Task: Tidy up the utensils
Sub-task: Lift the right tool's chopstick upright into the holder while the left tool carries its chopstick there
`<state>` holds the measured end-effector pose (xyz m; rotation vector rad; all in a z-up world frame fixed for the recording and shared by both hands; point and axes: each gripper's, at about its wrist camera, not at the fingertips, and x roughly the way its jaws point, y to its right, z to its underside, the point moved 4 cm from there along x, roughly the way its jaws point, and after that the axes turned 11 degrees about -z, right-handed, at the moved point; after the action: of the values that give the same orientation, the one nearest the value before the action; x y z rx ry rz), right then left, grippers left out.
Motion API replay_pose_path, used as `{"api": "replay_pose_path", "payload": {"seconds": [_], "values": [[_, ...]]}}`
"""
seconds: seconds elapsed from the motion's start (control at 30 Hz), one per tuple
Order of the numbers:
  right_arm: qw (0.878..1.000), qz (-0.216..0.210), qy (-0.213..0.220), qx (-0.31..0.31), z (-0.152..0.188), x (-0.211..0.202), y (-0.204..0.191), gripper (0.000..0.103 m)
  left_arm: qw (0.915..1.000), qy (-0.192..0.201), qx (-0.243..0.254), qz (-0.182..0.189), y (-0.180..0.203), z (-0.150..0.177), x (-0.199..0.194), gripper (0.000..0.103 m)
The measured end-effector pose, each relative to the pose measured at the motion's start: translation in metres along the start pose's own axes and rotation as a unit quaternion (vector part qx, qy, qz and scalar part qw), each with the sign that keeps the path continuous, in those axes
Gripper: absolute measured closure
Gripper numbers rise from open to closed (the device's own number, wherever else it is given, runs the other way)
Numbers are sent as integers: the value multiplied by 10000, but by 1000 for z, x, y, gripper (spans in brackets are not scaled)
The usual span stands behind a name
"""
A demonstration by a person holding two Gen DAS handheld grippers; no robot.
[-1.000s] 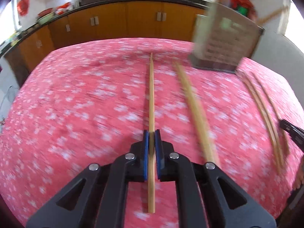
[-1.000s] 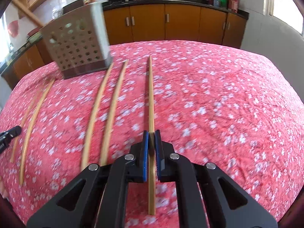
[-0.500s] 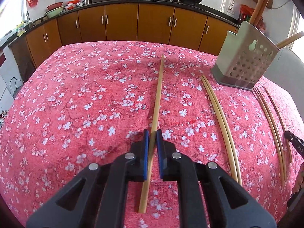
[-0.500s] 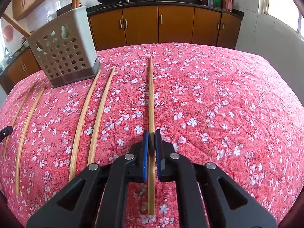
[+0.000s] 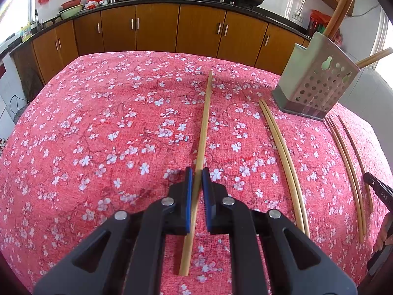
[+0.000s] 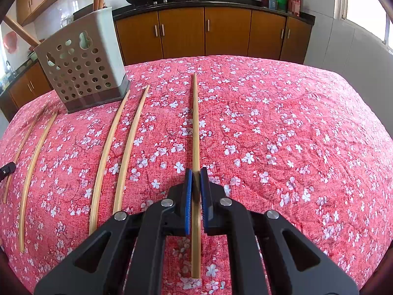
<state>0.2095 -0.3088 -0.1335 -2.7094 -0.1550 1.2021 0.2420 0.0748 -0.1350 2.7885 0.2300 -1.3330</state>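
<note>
My left gripper (image 5: 197, 172) has its blue pads slightly apart around a bamboo chopstick (image 5: 202, 132) that lies slanted on the red flowered cloth. My right gripper (image 6: 195, 173) is shut on another chopstick (image 6: 195, 123) lying on the cloth. A perforated grey utensil holder (image 5: 316, 83) stands at the far right in the left wrist view and at the far left (image 6: 83, 66) in the right wrist view, with wooden handles in it. Two pairs of chopsticks (image 5: 285, 152) (image 5: 346, 162) lie between the grippers, seen also in the right wrist view (image 6: 118, 145) (image 6: 32, 162).
The table (image 6: 307, 135) is covered with a red flowered cloth and drops off at its rounded edges. Brown kitchen cabinets (image 5: 157, 29) with pans on the counter stand behind. The right gripper's tip (image 5: 378, 189) shows at the right edge of the left wrist view.
My left gripper's pads have eased apart and its chopstick now lies slanted on the cloth. The right gripper stays shut on its chopstick. Both views have steadied from blurred motion.
</note>
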Motion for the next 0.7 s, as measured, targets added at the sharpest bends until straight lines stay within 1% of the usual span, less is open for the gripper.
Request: {"api": "replay_pose_path", "payload": {"seconds": [0.7], "values": [[10000,-44,14,86,0,-1,0,95,10000,2,13,-5,0,0,0,91]]}}
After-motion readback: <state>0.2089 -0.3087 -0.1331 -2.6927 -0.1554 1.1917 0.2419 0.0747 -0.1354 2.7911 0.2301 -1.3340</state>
